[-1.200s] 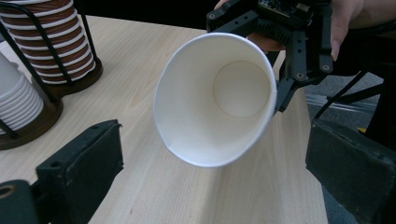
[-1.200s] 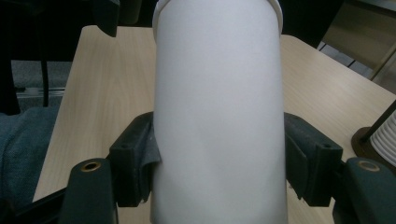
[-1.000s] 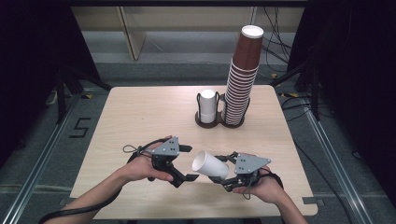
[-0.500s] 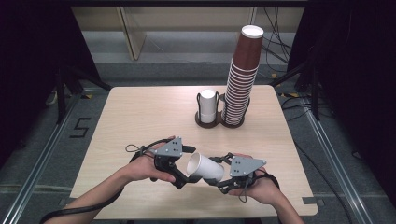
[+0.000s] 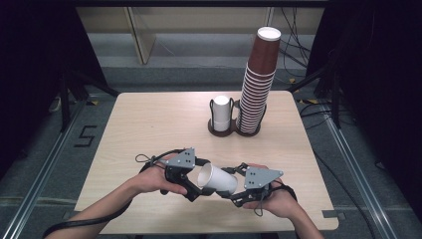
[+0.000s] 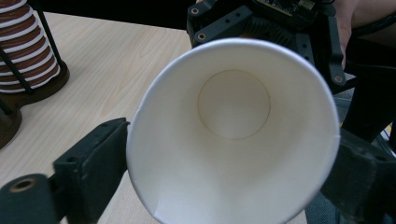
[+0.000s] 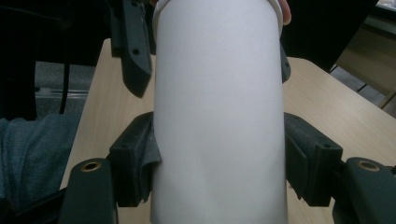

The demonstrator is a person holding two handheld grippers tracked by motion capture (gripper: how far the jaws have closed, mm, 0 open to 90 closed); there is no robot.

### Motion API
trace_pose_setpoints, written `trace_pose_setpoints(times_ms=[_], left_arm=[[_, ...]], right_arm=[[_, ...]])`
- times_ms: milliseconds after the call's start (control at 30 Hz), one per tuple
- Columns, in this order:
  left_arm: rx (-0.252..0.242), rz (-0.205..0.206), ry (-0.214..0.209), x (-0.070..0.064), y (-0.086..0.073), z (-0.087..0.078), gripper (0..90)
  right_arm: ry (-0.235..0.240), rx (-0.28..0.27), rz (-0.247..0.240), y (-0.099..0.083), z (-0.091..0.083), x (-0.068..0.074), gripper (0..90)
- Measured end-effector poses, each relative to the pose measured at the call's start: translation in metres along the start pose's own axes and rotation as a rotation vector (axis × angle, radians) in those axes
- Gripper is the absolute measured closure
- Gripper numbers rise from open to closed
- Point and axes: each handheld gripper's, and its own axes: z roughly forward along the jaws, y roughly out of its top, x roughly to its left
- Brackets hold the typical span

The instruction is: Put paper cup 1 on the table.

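A white paper cup (image 5: pixel 217 180) lies on its side in the air above the near part of the table, mouth toward the left. My right gripper (image 5: pixel 234 185) is shut on its body near the base; the right gripper view has the cup wall (image 7: pixel 217 116) pressed between both pads (image 7: pixel 135 163). My left gripper (image 5: pixel 199 182) is open, its jaws standing on either side of the cup's rim. In the left gripper view I look straight into the cup's mouth (image 6: pixel 233 102), with the right gripper's body behind it.
A tall stack of brown cups (image 5: pixel 256 84) stands in a dark two-ring holder (image 5: pixel 234 130) at the table's far right, beside a white cup (image 5: pixel 221 112) in the other ring. Bare wooden table (image 5: pixel 149 124) lies to the left. The near edge is just under the hands.
The right gripper has carried the cup leftward, so its mouth now sits between the left gripper's jaws. The left gripper has hardly moved.
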Motion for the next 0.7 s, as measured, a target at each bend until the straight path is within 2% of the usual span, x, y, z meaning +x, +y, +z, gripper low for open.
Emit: trace_pose_setpoints(times_ms=[100, 233, 367, 400, 467, 533, 600, 700], left_arm=[[-0.001, 0.004, -0.007, -0.0002, -0.0008, 0.0004, 16.7], [-0.006, 0.013, -0.013, 0.0006, -0.0013, 0.0012, 17.8], [0.003, 0.032, -0.006, -0.0007, -0.0003, 0.0003, 19.7], [0.013, 0.05, -0.004, -0.0018, 0.0011, 0.0, 20.3], [0.016, 0.061, 0.001, -0.0027, 0.0021, 0.0, 21.3], [0.032, 0.104, 0.01, -0.0054, 0.0053, 0.0005, 22.3], [0.047, 0.129, 0.013, -0.0068, 0.007, 0.0006, 23.3], [0.053, 0.147, 0.017, -0.0073, 0.0081, 0.001, 24.2]], right_arm=[[-0.002, -0.004, -0.009, 0.0005, -0.0001, -0.001, 34.2], [0.003, -0.003, -0.004, -0.0005, 0.0003, -0.0015, 34.1], [0.008, -0.001, 0.016, -0.0014, 0.0016, -0.0012, 33.2], [0.015, 0.008, 0.029, -0.0019, 0.0021, -0.0007, 32.6], [0.011, 0.015, 0.03, -0.0021, 0.0035, -0.0008, 32.3], [0.016, 0.029, 0.039, -0.0021, 0.005, 0.0001, 32.3], [0.019, 0.041, 0.036, -0.0021, 0.0066, -0.0003, 32.4], [0.013, 0.047, 0.026, -0.0019, 0.0077, -0.0005, 32.5]])
